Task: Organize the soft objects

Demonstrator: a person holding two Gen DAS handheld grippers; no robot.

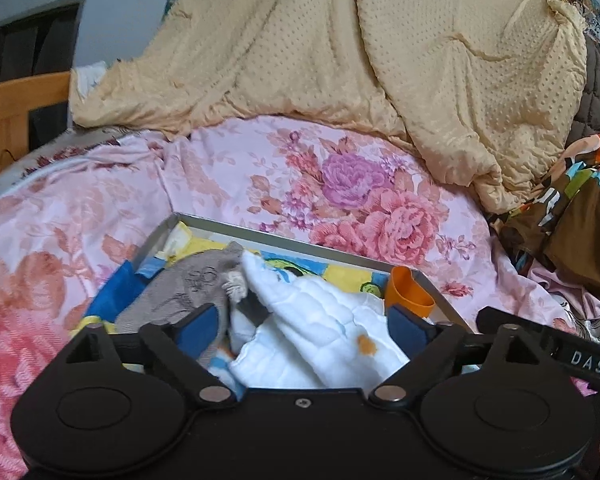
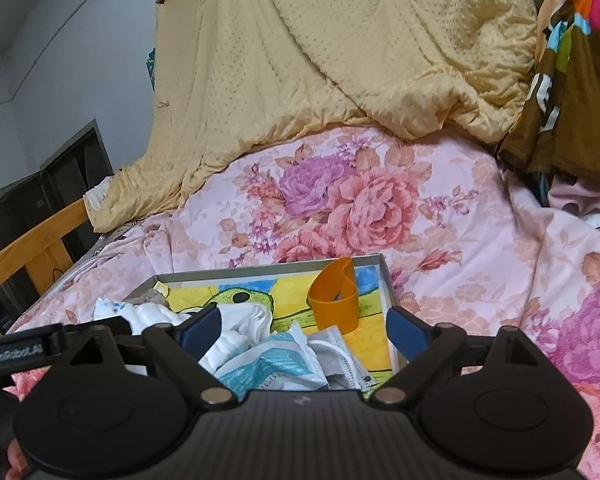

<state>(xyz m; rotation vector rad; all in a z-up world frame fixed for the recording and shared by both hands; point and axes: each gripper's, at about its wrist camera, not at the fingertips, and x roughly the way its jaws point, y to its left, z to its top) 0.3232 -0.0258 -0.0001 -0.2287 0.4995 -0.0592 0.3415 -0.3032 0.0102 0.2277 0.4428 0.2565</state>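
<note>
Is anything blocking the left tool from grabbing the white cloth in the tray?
No. The left tool is open, and the white cloth lies right between and below its fingers, on top of the pile in the tray. The grey cloth and orange cup sit off to the sides.

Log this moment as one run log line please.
left tool: open, empty | right tool: open, empty | tray: on bed, holds white cloth, grey sock, orange cup, face mask
</note>
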